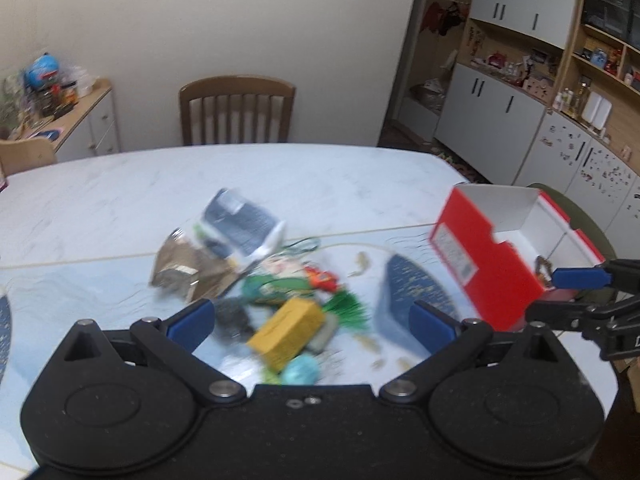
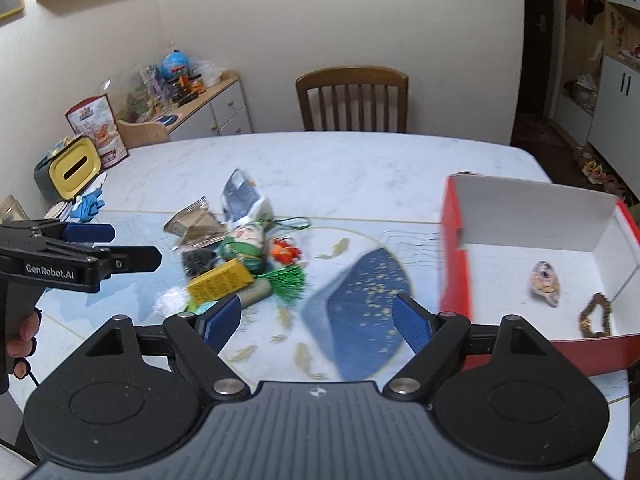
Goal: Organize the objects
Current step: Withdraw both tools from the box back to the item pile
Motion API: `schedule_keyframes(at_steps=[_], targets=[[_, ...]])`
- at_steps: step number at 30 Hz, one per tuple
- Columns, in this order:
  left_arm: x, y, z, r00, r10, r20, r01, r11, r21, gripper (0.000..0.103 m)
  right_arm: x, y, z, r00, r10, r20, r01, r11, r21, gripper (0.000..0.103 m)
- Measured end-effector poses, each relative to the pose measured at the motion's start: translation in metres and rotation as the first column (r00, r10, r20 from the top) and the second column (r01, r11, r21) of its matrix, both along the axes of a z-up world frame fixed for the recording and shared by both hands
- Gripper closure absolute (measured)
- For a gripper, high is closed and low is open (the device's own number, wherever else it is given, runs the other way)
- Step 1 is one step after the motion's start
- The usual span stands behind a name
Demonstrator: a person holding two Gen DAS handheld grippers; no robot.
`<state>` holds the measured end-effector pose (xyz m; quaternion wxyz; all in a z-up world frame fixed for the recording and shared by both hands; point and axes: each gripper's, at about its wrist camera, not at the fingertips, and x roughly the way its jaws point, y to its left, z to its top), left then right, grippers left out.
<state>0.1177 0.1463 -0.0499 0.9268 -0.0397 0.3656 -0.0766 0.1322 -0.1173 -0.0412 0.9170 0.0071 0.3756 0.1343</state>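
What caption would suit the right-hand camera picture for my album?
Open tongs hover over a table, between a pile of small items and a red box already holding two trinkets.

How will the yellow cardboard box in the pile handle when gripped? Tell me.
The yellow cardboard box looks stiff and flat-sided, so it probably grips squarely and won't roll. It seems small and light, and it leans on the pile, so it may shift when nudged.

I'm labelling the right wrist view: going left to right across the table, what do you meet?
Left gripper → yellow box → green tassel → blue mat patch → red box → shell → bracelet.
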Motion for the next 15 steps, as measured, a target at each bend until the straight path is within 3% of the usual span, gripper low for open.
schedule_keyframes(at_steps=[5, 15], targets=[[0.0, 0.035, -0.014, 0.998, 0.037, -0.055, -0.041, 0.997, -0.071, 0.0, 0.011, 0.026, -0.008, 1.0, 0.01, -0.029, -0.01, 1.0, 0.001, 0.02], [0.002, 0.061, -0.053, 0.992, 0.061, -0.111, -0.072, 0.993, -0.095, 0.0, 0.041, 0.07, -0.031, 0.994, 0.068, -0.087, -0.071, 0.997, -0.025, 0.02]])
